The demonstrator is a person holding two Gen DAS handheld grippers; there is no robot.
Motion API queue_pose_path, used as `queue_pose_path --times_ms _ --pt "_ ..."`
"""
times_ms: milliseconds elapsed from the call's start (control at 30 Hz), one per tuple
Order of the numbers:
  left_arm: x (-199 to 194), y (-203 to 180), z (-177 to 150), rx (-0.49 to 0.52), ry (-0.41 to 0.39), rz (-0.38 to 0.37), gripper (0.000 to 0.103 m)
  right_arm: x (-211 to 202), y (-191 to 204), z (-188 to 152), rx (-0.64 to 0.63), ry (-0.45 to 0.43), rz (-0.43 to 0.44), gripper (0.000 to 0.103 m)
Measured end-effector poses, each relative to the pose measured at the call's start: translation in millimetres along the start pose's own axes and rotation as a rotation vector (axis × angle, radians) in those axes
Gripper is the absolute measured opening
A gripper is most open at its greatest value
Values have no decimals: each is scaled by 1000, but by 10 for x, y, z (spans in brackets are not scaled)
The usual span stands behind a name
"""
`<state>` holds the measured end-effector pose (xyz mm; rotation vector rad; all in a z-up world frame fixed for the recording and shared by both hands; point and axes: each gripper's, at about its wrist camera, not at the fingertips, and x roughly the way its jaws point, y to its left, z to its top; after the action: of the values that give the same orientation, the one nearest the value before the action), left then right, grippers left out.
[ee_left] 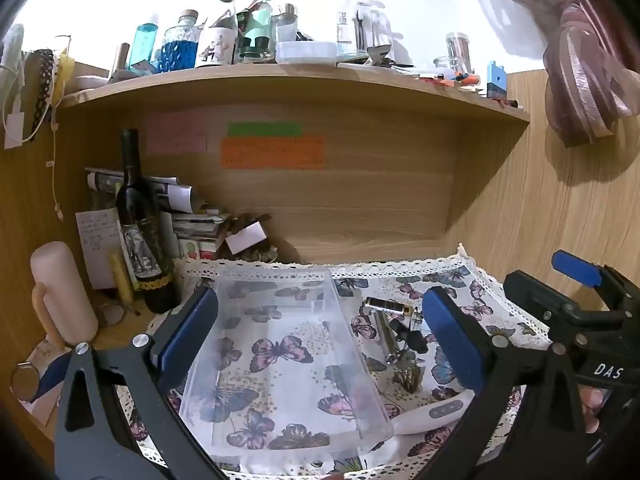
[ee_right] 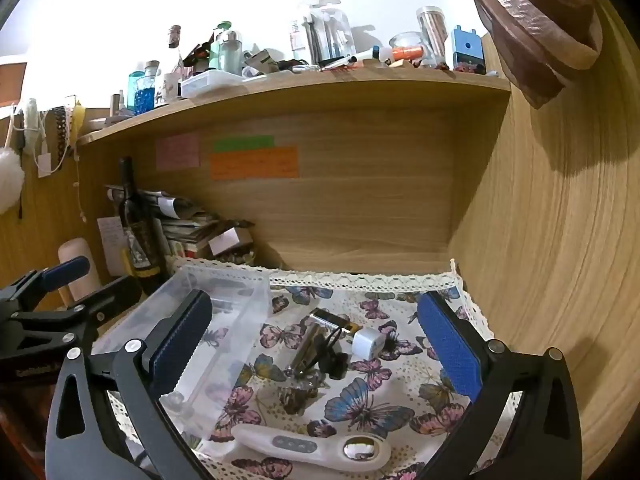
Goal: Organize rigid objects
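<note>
Hovering over a butterfly-print cloth [ee_right: 372,400] on the wooden surface [ee_left: 120,332], both tongs gape wide with nothing between their blue pads.

Left tongs [ee_left: 320,336] frame an empty clear plastic rectangular box [ee_left: 280,360] lying on the cloth's left half. Right tongs [ee_right: 316,340] frame a small heap just right of that box: a metallic cylindrical battery [ee_right: 332,320], a small white cube-shaped charger [ee_right: 366,343], a silver metal tool with black parts [ee_right: 316,356]. Nearer the camera lies a white wand-shaped device with a shiny round metal head [ee_right: 316,446], apart from the heap.
</note>
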<state>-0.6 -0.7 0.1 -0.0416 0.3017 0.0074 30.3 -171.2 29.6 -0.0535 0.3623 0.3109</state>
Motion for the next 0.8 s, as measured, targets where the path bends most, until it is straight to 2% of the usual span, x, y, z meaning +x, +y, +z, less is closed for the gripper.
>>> queue_pose_path --times_ms 800 --pt "-15 -21 34 4 -7 -7 103 23 -45 -14 18 3 1 103"
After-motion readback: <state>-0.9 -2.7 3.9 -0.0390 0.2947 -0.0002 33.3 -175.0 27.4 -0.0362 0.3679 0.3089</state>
